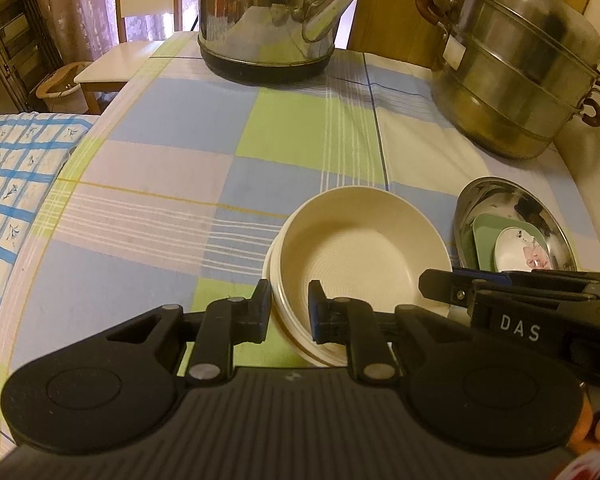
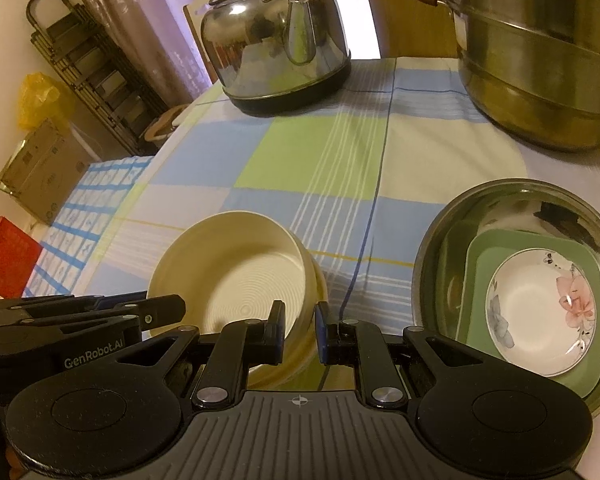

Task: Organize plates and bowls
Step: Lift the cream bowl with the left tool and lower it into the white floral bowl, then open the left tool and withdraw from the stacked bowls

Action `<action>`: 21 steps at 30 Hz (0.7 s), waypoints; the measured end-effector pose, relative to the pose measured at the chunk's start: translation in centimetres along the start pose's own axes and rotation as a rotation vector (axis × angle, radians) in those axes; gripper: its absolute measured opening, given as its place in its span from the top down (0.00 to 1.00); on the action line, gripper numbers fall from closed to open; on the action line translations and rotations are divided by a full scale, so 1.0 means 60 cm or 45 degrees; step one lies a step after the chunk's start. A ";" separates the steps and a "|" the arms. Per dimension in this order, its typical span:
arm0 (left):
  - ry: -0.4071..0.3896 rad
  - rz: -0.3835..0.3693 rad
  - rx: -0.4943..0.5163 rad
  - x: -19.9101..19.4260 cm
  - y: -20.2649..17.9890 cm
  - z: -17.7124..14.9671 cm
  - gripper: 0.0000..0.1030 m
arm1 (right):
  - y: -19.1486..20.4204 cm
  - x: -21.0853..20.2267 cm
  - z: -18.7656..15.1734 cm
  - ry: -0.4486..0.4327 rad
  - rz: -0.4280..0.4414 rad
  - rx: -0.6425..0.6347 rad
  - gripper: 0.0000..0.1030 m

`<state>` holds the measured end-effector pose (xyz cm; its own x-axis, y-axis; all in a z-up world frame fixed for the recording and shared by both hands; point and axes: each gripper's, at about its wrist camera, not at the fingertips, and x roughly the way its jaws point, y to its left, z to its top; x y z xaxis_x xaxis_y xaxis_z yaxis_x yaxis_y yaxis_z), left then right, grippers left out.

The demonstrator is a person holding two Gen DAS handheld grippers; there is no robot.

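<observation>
The left gripper [image 1: 288, 306] pinched the near-left rim of the cream bowl [image 1: 360, 248], one finger inside and one outside the wall. The right gripper [image 2: 300, 330] pinched the same bowl's [image 2: 236, 272] near-right rim in the same way, so the bowl, nested on a second cream bowl [image 2: 320, 284] beneath it, sat tilted between the two tools above the checked tablecloth [image 2: 260, 168]. Just to the right of the right gripper stood a steel basin [image 2: 512, 196] holding a green square plate [image 2: 540, 244] with a small flowered dish [image 2: 540, 312] on top. Far beyond both grippers stood a steel kettle [image 1: 268, 20], and to the far right a stacked steamer pot [image 1: 516, 68].
</observation>
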<state>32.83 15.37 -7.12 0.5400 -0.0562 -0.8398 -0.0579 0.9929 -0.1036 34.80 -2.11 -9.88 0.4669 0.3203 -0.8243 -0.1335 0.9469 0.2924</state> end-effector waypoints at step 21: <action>-0.079 -0.011 0.011 -0.111 0.005 -0.029 0.55 | -0.024 -0.089 -0.022 -0.074 0.057 0.044 0.44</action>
<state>27.74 15.87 -2.52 0.5912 -0.0586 -0.8044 -0.0458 0.9933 -0.1060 31.35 -5.16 -6.56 0.5109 0.3595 -0.7809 -0.1258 0.9299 0.3458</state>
